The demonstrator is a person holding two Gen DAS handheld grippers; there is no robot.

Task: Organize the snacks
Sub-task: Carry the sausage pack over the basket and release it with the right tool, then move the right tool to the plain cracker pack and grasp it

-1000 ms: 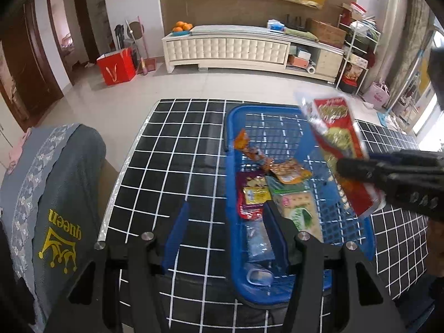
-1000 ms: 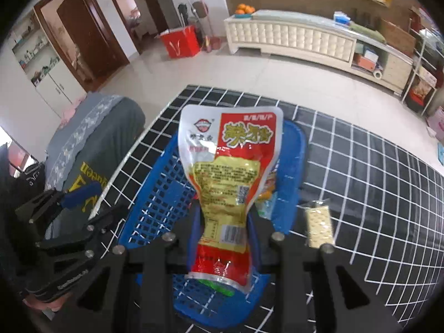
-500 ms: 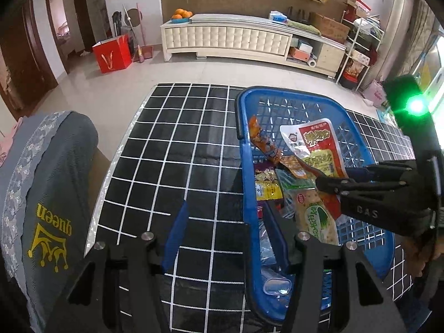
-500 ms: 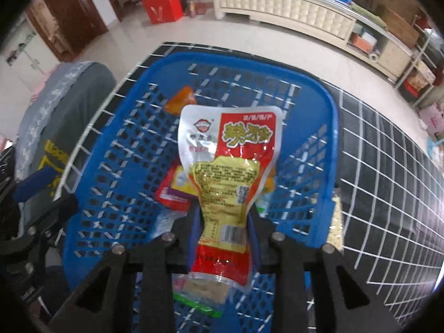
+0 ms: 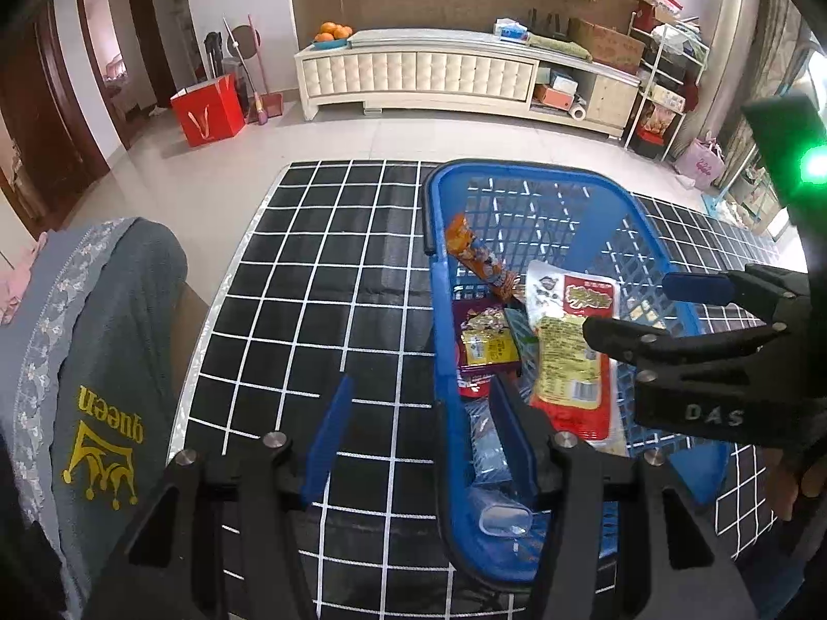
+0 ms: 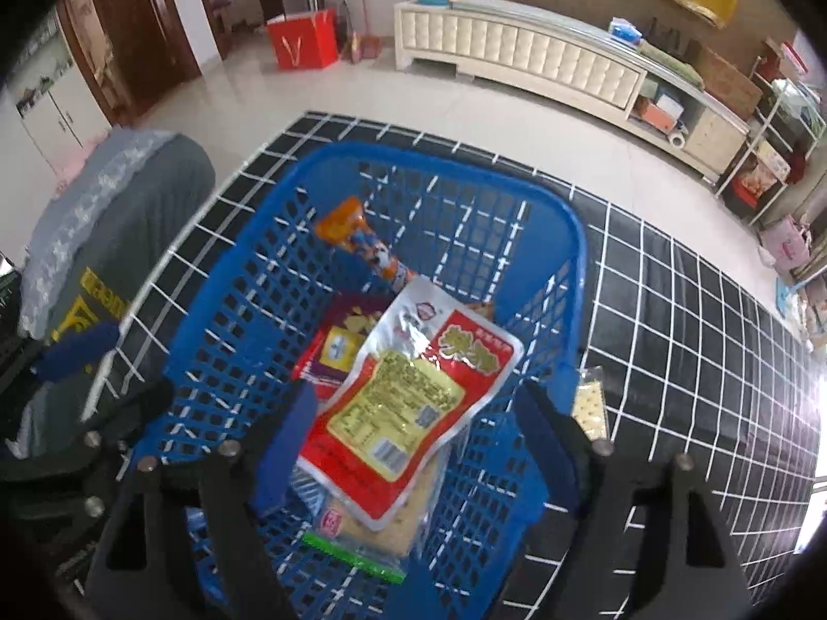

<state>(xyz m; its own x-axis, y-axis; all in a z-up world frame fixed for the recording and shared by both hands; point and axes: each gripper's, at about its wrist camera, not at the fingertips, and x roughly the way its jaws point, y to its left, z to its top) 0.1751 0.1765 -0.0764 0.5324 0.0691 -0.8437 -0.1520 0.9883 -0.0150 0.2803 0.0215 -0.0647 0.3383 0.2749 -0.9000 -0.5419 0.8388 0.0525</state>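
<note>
A blue plastic basket stands on the black grid tablecloth and holds several snack packets. A red and yellow pouch lies tilted on top of them, over a cracker pack. My right gripper hangs over the basket with its jaws opening; the pouch lies loose between the fingers, and no pad touches it. My left gripper is open and straddles the basket's left rim, one finger inside and one outside. An orange packet lies further back.
One cracker packet lies on the tablecloth just outside the basket's right wall. A grey chair cover with a yellow crown stands at the table's left edge. Bare tablecloth spreads left of the basket and also to its right.
My right gripper came down into the basket with the red and yellow pouch, then spread its jaws. The pouch dropped and now lies tilted on the other snacks. The left gripper kept still.
</note>
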